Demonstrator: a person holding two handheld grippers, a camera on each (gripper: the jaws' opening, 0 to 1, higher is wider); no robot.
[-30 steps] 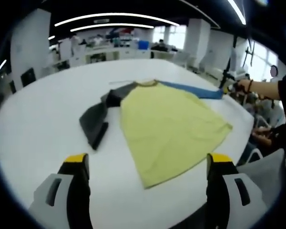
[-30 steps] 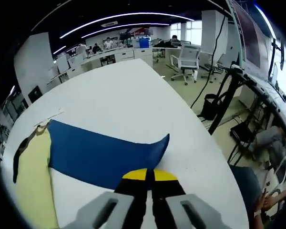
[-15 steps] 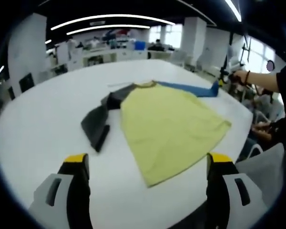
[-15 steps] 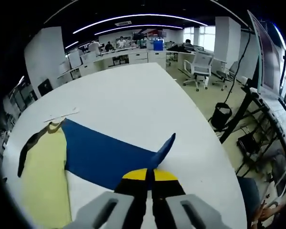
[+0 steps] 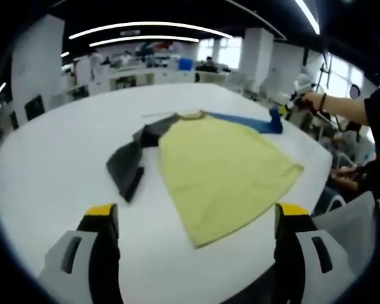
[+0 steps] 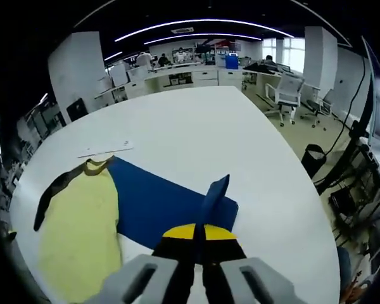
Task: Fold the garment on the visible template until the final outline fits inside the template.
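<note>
White table (image 5: 44,164) in an open office is holding a yellow shirt (image 5: 221,171) lying flat. Right gripper (image 6: 199,232) is pinching the blue sleeve (image 6: 171,206), lifting its cuff. Left gripper (image 5: 196,218) is hovering, jaws apart. Sleeve fold appears underway; next it likely needs carrying across the yellow body.

Open-plan office here; long ceiling light strips (image 6: 196,26) overhead; rows of desks (image 6: 196,73) with seated people at the back; swivel chairs (image 6: 288,88) by the windows (image 6: 285,54); a big white surface (image 6: 196,133) up front.
</note>
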